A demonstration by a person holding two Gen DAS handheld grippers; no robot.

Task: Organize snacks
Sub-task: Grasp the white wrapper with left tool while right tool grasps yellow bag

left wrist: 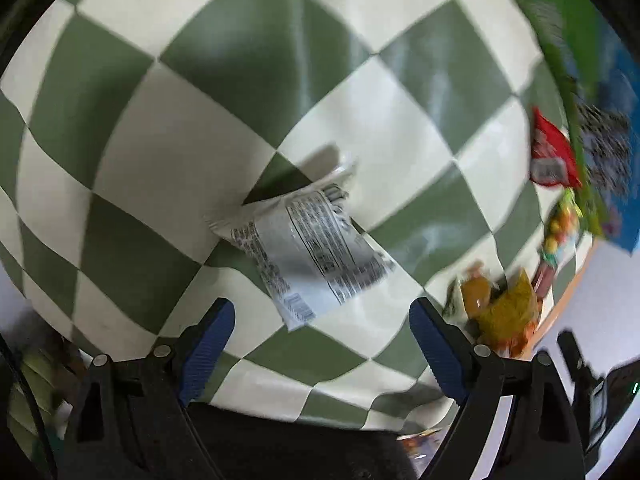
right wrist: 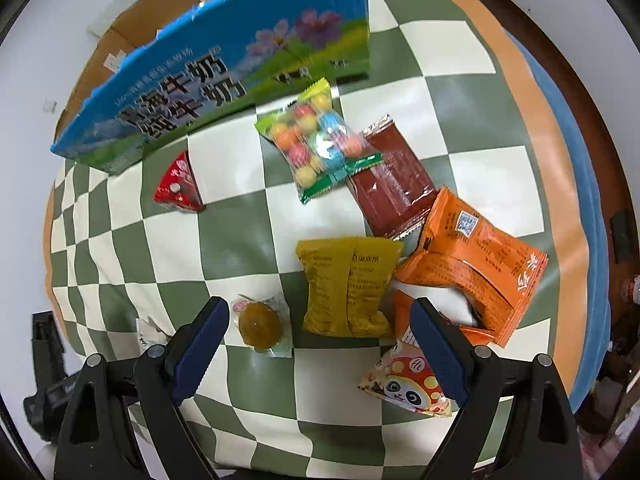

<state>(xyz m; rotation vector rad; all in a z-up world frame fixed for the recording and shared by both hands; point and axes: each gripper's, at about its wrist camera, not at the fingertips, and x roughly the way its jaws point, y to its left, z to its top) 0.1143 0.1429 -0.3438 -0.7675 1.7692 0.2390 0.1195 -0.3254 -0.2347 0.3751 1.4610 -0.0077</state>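
Note:
In the left wrist view my left gripper (left wrist: 320, 344) is open and empty, just above a white printed snack packet (left wrist: 304, 248) lying on the green-and-white checked cloth (left wrist: 168, 152). In the right wrist view my right gripper (right wrist: 320, 344) is open and empty over a group of snacks: a yellow packet (right wrist: 348, 284), a round amber sweet in clear wrap (right wrist: 262, 326), an orange packet (right wrist: 472, 264), a panda-print packet (right wrist: 404, 384), a bag of coloured balls (right wrist: 316, 140), a brown-red packet (right wrist: 392, 180) and a small red triangular packet (right wrist: 180, 186).
A blue and green milk carton box (right wrist: 224, 64) stands at the far side of the cloth; it shows at the right edge of the left wrist view (left wrist: 592, 80). The table's orange rim (right wrist: 532, 92) runs along the right. A dark device (right wrist: 44, 360) sits off the cloth at left.

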